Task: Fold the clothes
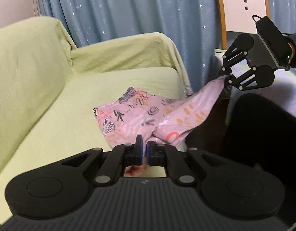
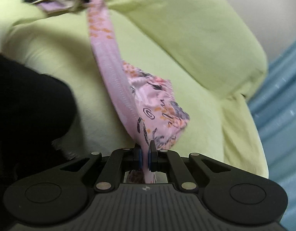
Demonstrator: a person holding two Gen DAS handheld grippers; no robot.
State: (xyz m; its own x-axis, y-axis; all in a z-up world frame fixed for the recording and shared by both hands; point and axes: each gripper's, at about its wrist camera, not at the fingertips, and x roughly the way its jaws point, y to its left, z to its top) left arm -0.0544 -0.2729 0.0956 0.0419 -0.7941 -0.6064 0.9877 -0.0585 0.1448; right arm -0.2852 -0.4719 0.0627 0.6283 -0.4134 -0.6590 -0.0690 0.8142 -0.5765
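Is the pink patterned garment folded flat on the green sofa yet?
Not yet. The pink patterned garment is stretched between the left gripper and the right gripper, partly bunched on the green sofa.

Your left gripper (image 1: 144, 147) was closed, its blue-padded fingers (image 1: 139, 147) pinched together on a fold of the pink garment (image 1: 128, 117) near the front edge of the sofa seat (image 1: 61, 115). Your right gripper (image 1: 225, 78) was held higher and out past the seat's right edge, tilted down toward the left one, jaws clamped on the garment's opposite end. In the right wrist view, its pads (image 2: 150, 156) stood nearly touching with the fabric edge between them. Your right hand (image 1: 293, 48) showed only partly behind the gripper body, in a dark sleeve.
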